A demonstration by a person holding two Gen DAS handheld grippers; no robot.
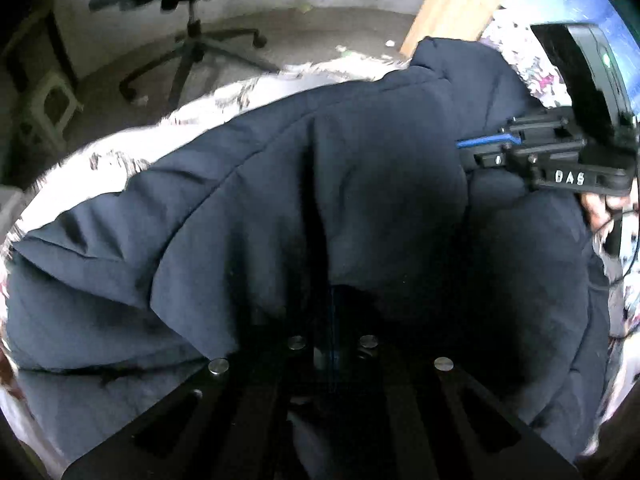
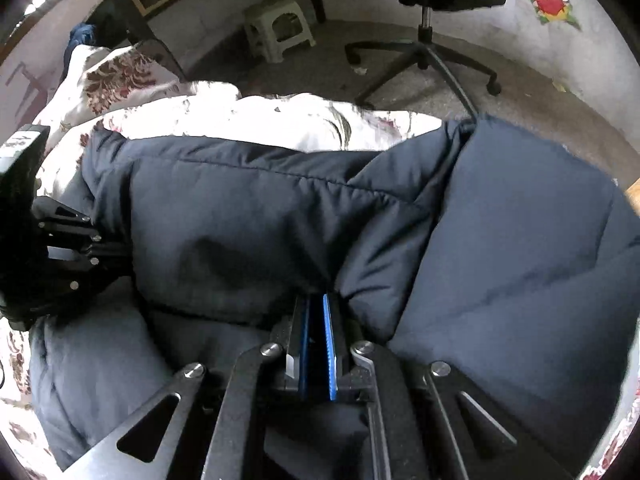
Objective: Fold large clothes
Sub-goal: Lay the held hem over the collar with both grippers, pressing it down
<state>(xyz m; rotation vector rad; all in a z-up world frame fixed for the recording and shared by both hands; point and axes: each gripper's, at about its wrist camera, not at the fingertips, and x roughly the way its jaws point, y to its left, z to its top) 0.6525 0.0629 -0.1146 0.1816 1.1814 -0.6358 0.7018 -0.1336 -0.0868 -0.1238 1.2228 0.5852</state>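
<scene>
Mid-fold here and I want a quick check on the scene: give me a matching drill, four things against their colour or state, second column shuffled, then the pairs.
Things:
1. padded jacket
2. bedspread
3. step stool
4. right gripper

Colour or state:
A. white with dark red flowers
B. shut on a fold of cloth
C. navy blue, quilted
D. pale plastic, standing on the floor by the office chair

Pairs: 1-C, 2-A, 3-D, 4-B

The left gripper is buried in the jacket, its fingertips hidden.
</scene>
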